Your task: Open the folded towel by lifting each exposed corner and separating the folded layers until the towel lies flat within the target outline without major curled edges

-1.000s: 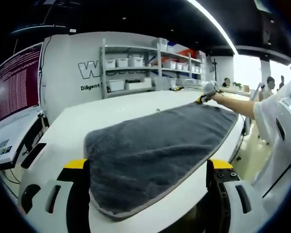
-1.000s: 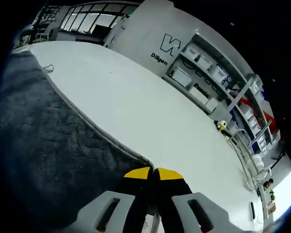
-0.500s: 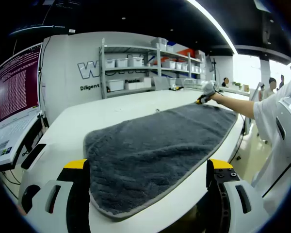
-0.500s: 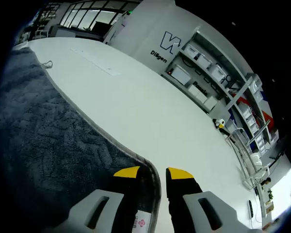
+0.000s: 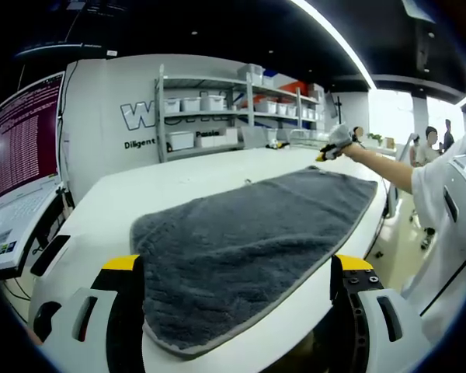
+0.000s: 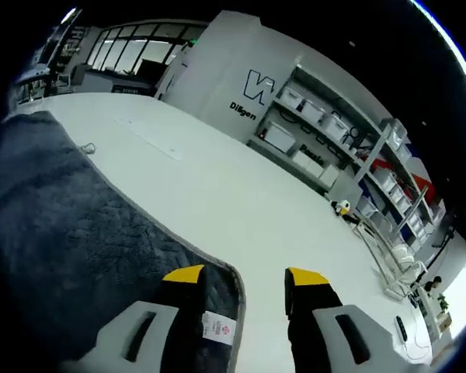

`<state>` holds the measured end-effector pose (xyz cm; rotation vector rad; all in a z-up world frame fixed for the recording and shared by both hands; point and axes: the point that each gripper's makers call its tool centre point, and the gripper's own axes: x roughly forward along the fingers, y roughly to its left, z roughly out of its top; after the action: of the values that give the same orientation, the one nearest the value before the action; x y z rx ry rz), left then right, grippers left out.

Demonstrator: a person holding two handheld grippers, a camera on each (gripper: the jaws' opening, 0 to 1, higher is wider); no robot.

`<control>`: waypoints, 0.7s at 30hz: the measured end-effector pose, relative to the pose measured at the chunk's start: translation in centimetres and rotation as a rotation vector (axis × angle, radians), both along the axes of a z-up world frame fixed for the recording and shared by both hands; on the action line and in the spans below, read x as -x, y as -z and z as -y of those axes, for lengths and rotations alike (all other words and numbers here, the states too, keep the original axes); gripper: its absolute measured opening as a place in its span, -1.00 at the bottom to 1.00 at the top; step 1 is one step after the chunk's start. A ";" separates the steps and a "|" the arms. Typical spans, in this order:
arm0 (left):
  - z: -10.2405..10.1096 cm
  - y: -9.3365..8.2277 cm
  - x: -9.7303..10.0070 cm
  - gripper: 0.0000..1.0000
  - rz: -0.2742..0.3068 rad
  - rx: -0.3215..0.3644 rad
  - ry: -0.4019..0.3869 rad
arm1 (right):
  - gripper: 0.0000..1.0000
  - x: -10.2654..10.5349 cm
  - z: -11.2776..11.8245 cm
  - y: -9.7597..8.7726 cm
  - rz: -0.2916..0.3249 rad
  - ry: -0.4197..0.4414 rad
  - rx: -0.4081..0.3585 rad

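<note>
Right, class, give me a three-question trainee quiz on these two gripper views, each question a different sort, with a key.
1. True or false: the grey towel lies spread out on the white table.
2. In the right gripper view, the right gripper has jaws that are: A shut on the towel corner, B open above it, C clamped on a shelf.
3. Fill in: a small white ____ is sewn near the towel's corner.

Key: 1 true; 2 B; 3 label.
</note>
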<state>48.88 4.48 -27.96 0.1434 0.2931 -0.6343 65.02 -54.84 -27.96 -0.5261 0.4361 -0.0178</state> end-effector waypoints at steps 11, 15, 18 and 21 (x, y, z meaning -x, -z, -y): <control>0.5 -0.5 0.0 0.95 0.015 0.006 0.025 | 0.12 2.5 -1.2 -3.3 0.039 -0.053 -0.086; 0.6 -0.6 -0.1 0.96 0.017 0.006 0.032 | 0.24 3.9 -1.7 -4.1 0.053 -0.051 -0.135; 0.7 -0.6 -0.1 0.96 0.018 0.006 0.035 | 0.35 4.7 -1.5 -4.4 0.051 -0.047 -0.146; 0.8 -0.6 -0.1 0.96 0.019 0.009 0.036 | 0.41 5.9 -1.6 -4.8 0.053 -0.045 -0.166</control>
<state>49.00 3.72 -27.37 0.1461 0.2694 -0.6694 59.10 -53.27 -23.17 -0.3714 0.3704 0.0472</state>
